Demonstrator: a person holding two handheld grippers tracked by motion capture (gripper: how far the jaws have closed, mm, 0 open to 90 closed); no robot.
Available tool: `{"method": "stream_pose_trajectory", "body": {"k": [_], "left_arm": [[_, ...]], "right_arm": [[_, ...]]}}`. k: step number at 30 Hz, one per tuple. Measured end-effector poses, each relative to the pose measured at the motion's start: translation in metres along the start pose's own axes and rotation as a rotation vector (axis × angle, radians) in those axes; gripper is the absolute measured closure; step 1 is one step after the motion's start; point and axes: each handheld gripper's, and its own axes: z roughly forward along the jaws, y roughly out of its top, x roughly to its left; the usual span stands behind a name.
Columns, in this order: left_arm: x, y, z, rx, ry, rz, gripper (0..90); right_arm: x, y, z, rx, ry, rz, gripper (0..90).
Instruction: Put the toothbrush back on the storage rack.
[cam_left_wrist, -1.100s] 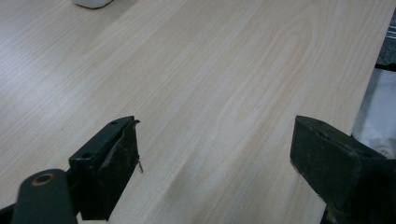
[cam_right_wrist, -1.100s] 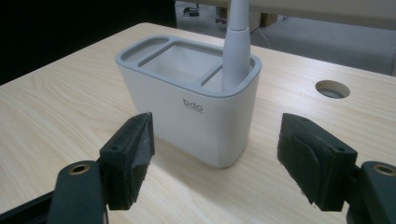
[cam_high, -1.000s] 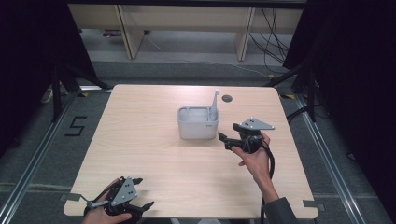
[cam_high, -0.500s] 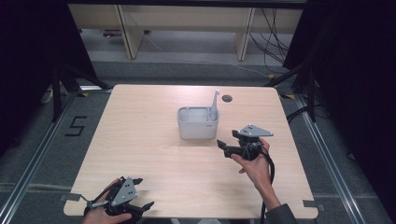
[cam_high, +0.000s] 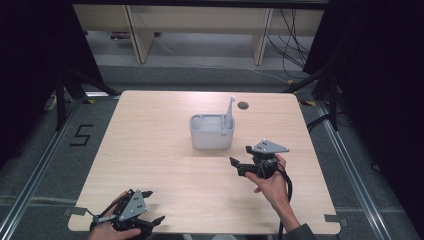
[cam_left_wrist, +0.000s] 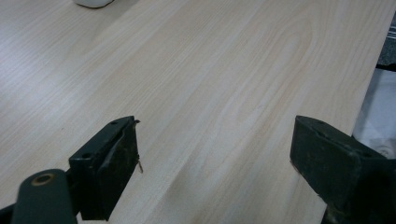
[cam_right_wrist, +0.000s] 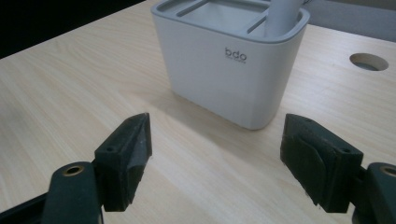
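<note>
A white compartmented holder stands in the middle of the wooden table, with a white utensil handle upright in its right rear slot. My right gripper hovers just in front and to the right of the holder, open, with nothing between its jaws. In the right gripper view the holder stands a short way beyond the open right gripper, and the handle rises at the top. My left gripper rests at the near left edge, open and empty; the left gripper view shows the left gripper over bare wood.
A round cable hole sits in the table behind the holder, also the hole in the right gripper view. Shelving and cables lie on the floor beyond the far edge. Dark curtains flank both sides.
My right gripper has drawn back from the holder toward the near edge and sunk a little. The left gripper has stayed where it was.
</note>
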Motion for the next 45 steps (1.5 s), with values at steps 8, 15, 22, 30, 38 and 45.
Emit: {"method": "stream_pose_trajectory", "body": {"k": [8,15,22,30,38,45], "left_arm": [[0.0,-0.001,0.001,-0.018,0.005,-0.003,14.7],[0.0,-0.001,0.001,-0.019,0.006,-0.003,14.8],[0.0,0.0,0.0,-0.003,0.003,-0.001,14.8],[0.0,-0.001,0.001,-0.018,0.006,-0.004,14.8],[0.0,0.0,0.0,-0.003,0.004,0.001,14.8],[0.0,0.0,0.0,-0.002,0.001,0.0,14.8]], "right_arm": [[0.006,-0.01,0.001,0.012,0.025,-0.014,25.2],[0.009,-0.013,-0.002,0.028,0.031,-0.005,24.7],[0.014,-0.02,-0.004,0.047,0.041,0.008,24.0],[0.018,-0.025,-0.005,0.058,0.053,-0.01,23.0],[0.023,-0.031,-0.007,0.068,0.068,-0.004,23.1],[0.026,-0.034,-0.011,0.078,0.087,0.006,23.0]]}}
